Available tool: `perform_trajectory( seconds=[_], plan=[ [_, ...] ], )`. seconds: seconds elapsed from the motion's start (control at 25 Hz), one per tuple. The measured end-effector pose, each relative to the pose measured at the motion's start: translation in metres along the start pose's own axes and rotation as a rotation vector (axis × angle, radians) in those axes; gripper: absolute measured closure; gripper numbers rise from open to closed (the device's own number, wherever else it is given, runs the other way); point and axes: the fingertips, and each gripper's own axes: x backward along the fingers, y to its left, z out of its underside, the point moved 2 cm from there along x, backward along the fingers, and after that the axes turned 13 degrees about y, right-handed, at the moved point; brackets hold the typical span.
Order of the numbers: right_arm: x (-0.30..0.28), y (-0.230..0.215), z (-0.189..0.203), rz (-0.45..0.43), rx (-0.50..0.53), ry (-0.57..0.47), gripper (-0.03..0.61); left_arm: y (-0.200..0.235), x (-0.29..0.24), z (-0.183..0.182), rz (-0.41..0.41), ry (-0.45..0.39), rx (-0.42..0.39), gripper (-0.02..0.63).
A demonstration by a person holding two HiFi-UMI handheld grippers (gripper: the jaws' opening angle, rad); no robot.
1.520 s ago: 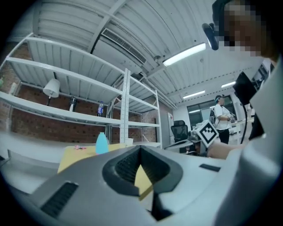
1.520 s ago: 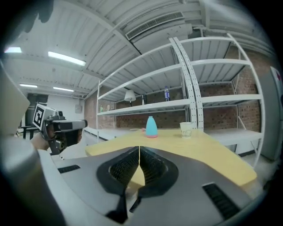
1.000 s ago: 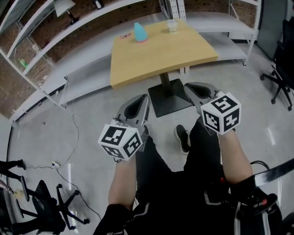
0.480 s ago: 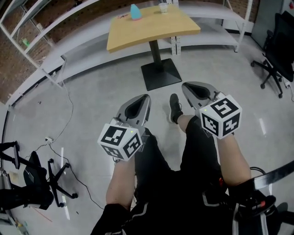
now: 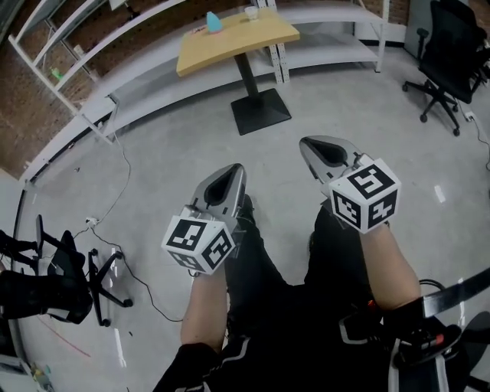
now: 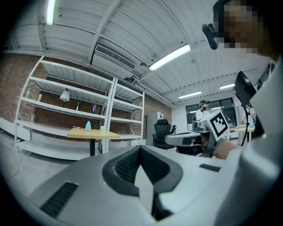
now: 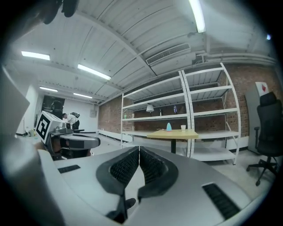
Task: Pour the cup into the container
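**Both grippers closed and empty, well away from the table**

The person is standing on the grey floor (image 5: 153, 176), well apart from the wooden table (image 5: 230, 42), and is holding both grippers out in front at about the same height. The left gripper (image 5: 235, 169) is keeping its jaws pressed together with nothing between them, as its own view shows. The right gripper (image 5: 305, 143) is doing the same, with its jaws meeting and nothing in them. The cup (image 5: 251, 13) is sitting on the far side of the tabletop. The blue container (image 5: 213, 21) is standing near it on the same table, a little to the left. A black office chair (image 5: 442, 53) is standing off to the right. Metal shelves (image 5: 92, 69) are running along the brick wall behind the table.
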Motion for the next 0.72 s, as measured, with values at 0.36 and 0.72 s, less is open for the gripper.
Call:
perform_trajectory(
  seconds=[0.36,0.72],
  plan=[
    [0.15,0.087,0.05,0.021,-0.012,-0.029,0.571,-0.131,0.116,0.033,0.001,0.012,-0.053,0.613],
    [0.268,0.176,0.103,0.02,-0.027,-0.006,0.571,-0.246,0.232,0.079,0.029,0.023,-0.059,0.612]
  ],
)
